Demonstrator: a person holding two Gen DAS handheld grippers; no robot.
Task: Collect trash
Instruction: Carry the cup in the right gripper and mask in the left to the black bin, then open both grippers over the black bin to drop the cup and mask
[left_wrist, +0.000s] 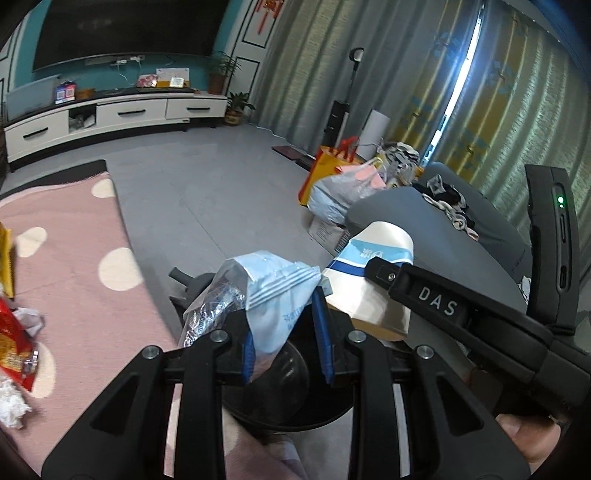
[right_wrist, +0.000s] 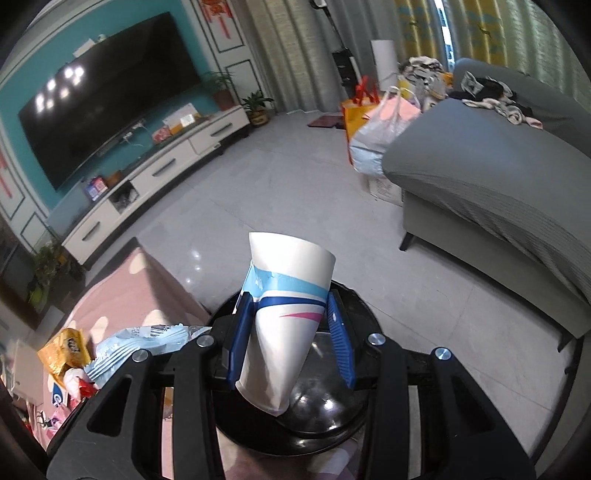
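My left gripper (left_wrist: 286, 332) is shut on a light blue plastic wrapper (left_wrist: 273, 291), held over a round black bin (left_wrist: 295, 398). My right gripper (right_wrist: 291, 332) is shut on a crushed white paper cup (right_wrist: 284, 317) with blue stripes, held tilted above the same black bin (right_wrist: 351, 398). The cup also shows in the left wrist view (left_wrist: 373, 277), with the right gripper's finger (left_wrist: 424, 291) across it. The wrapper shows at the lower left of the right wrist view (right_wrist: 140, 343). More wrappers lie on the pink mat: red and white ones (left_wrist: 14, 343) and a gold one (right_wrist: 66, 350).
A pink dotted mat (left_wrist: 74, 236) covers the floor on the left. A grey sofa (right_wrist: 498, 177) with clothes stands on the right, with full bags (right_wrist: 373, 129) beside it. A white TV cabinet (left_wrist: 110, 114) and TV (right_wrist: 110, 88) line the far wall.
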